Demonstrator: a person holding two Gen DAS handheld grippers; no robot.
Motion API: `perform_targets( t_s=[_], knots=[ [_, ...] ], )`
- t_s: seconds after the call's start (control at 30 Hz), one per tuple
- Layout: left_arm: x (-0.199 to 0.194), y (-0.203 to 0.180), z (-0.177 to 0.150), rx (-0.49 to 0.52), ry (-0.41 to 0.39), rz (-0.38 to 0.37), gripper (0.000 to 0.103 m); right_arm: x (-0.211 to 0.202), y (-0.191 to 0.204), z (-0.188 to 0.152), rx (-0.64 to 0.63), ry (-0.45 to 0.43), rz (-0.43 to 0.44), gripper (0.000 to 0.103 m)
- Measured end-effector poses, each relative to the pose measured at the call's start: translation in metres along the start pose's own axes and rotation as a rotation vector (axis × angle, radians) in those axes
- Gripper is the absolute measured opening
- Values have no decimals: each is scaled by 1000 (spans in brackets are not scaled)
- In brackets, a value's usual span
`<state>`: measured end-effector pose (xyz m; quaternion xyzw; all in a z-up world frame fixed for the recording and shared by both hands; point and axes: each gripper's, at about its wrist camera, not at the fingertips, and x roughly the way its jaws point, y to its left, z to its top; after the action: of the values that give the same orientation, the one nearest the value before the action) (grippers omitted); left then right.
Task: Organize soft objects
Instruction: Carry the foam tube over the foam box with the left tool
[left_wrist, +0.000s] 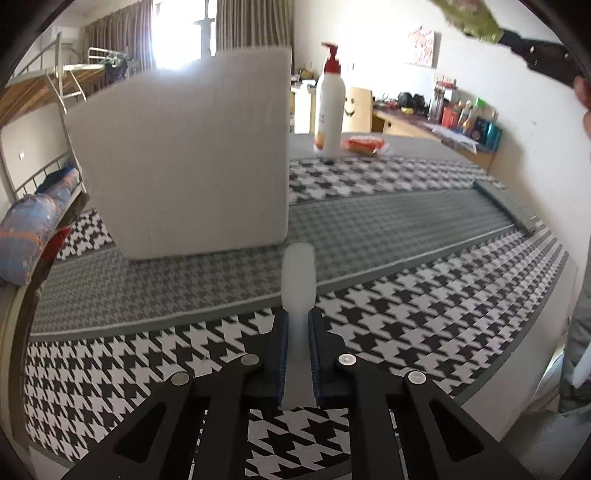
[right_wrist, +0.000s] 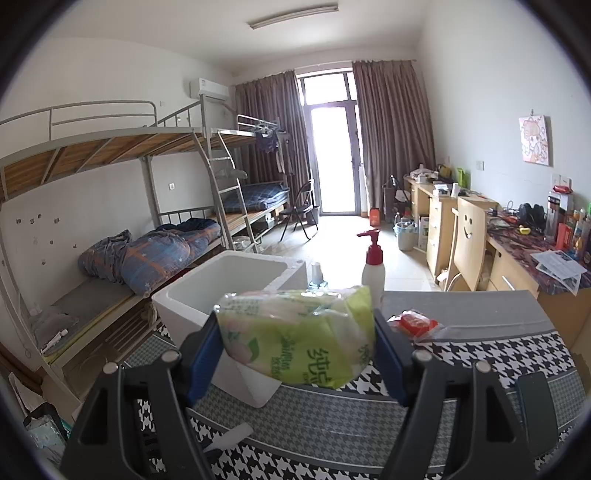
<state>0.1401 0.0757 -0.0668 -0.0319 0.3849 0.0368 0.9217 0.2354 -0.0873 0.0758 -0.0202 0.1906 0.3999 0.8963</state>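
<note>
**Two grippers, two soft items, one foam box**

The left gripper (left_wrist: 298, 347) was closed tight on a pale, squashed strip (left_wrist: 298, 284), blurred and hard to identify. At 11 o'clock from it stood one white foam box (left_wrist: 184, 155), blocking the view beyond. At 12 o'clock stood one pump bottle (left_wrist: 330, 99), with one red packet (left_wrist: 365, 144) beside it, on the houndstooth-covered desk (left_wrist: 443, 295). The right gripper (right_wrist: 297, 343) clamped a green tissue pack (right_wrist: 295, 332) held above the desk near the box; its lower edge was cut off.
</note>
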Motion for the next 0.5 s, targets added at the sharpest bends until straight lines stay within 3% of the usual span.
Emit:
perform_targets(
  t_s=[0.5],
  knots=[
    [-47,8,22,1,-145,-29,12,0,0,0,-3,2,3,78]
  ],
)
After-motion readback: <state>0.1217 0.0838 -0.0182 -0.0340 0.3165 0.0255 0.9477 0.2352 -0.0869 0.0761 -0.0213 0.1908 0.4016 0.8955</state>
